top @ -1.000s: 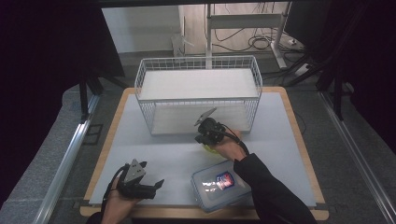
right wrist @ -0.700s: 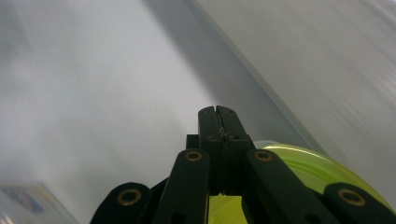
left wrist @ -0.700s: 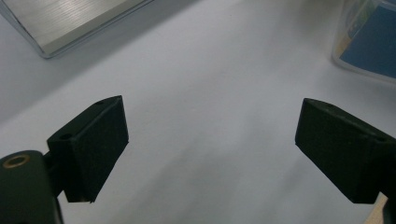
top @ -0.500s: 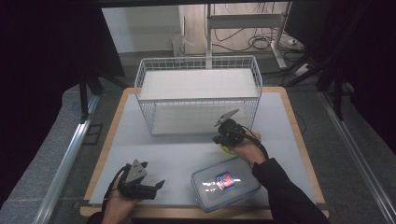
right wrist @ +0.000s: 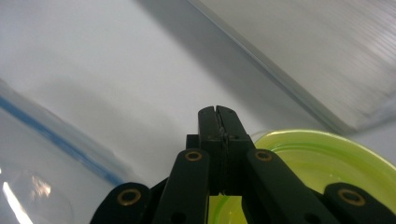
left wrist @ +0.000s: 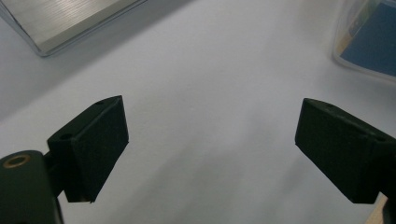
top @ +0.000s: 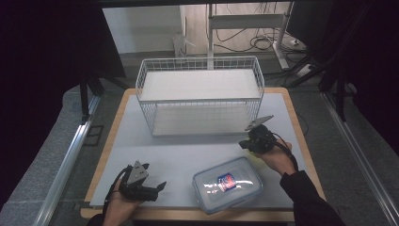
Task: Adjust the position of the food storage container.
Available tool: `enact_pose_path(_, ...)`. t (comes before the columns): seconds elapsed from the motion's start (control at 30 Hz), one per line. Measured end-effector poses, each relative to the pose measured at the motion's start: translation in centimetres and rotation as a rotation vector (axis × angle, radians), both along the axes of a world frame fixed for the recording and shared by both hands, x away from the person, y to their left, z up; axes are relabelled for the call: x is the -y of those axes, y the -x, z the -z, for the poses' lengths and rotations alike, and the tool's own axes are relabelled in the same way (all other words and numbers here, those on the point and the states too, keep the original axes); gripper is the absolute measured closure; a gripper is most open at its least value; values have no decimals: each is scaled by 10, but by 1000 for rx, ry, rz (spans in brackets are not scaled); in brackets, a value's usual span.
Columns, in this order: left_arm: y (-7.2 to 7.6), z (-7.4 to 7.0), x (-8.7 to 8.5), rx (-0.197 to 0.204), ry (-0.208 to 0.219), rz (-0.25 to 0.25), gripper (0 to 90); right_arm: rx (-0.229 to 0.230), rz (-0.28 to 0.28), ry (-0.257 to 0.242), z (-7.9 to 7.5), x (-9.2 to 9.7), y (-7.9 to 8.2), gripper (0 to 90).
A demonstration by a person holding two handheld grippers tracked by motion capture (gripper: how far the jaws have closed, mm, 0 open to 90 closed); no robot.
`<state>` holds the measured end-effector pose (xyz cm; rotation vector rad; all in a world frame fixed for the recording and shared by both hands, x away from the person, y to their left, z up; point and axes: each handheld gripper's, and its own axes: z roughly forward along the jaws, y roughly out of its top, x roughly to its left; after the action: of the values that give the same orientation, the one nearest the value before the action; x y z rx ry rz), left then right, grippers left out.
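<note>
Right gripper (top: 248,142): we see its fingers pressed together on the rim of a yellow-green translucent plastic disc (right wrist: 322,158), held over the desk's (top: 188,150) right side, near the wire basket's front right corner

Left gripper (top: 160,186): fingers spread wide with nothing between them, low over the desk's front left corner

Clear plastic lidded box (top: 227,184): lies at the desk's front edge, between our two grippers

White wire basket (top: 200,96): stands along the desk's far edge

You have a translucent yellow-green lid (right wrist: 322,163) pinched at its rim, hanging near the table's right edge, just beyond the clear lidded container (top: 227,184).
</note>
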<state>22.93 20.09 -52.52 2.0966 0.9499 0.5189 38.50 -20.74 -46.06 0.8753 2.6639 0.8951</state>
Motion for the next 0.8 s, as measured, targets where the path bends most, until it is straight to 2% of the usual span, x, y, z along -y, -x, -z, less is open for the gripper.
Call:
enact_pose_path(0.13, 0, -1, 1, 4, 10, -1, 118, -2, 51, -10, 1, 21, 5, 896)
enact_pose_path(0.2, 0, -2, 1, 2, 15, -1, 120, 2, 56, -7, 2, 24, 7, 896)
enact_pose_path(0.33, 2, -5, 4, -15, 55, 10, 184, 30, 61, -44, -1, 30, 26, 894)
enact_pose_path(0.4, 4, -7, 7, -29, 89, 36, 289, 40, 82, -79, -1, 37, 46, 892)
enact_pose_path(0.43, 6, -8, 10, -33, 102, 50, 289, 40, 82, -79, -1, 37, 46, 892)
enact_pose_path(0.47, 9, -11, 17, -35, 116, 76, 382, 34, 105, -113, 2, 46, 58, 892)
enact_pose_path(0.5, 9, -11, 17, -35, 116, 76, 442, 34, 105, -113, 2, 46, 58, 892)
enact_pose_path(0.53, 12, -12, 25, -39, 132, 108, 492, 18, 132, -138, 7, 54, 72, 892)
enact_pose_path(0.6, 16, -12, 35, -57, 146, 143, 584, 7, 145, -159, 14, 61, 85, 892)
enact_pose_path(0.63, 16, -12, 35, -57, 146, 143, 622, 7, 145, -159, 14, 61, 85, 892)
enact_pose_path(0.67, 21, -10, 47, -83, 156, 173, 659, -10, 161, -177, 20, 66, 97, 891)
enact_pose_path(0.7, 21, -10, 47, -83, 156, 173, 694, -16, 163, -179, 23, 68, 102, 887)
enact_pose_path(0.73, 26, -8, 59, -112, 157, 203, 720, -29, 163, -176, 26, 69, 108, 884)
enact_pose_path(0.77, 26, -8, 59, -112, 157, 203, 742, -38, 162, -176, 28, 70, 113, 882)
enact_pose_path(0.8, 31, -6, 72, -139, 151, 236, 755, -45, 157, -177, 29, 69, 118, 882)
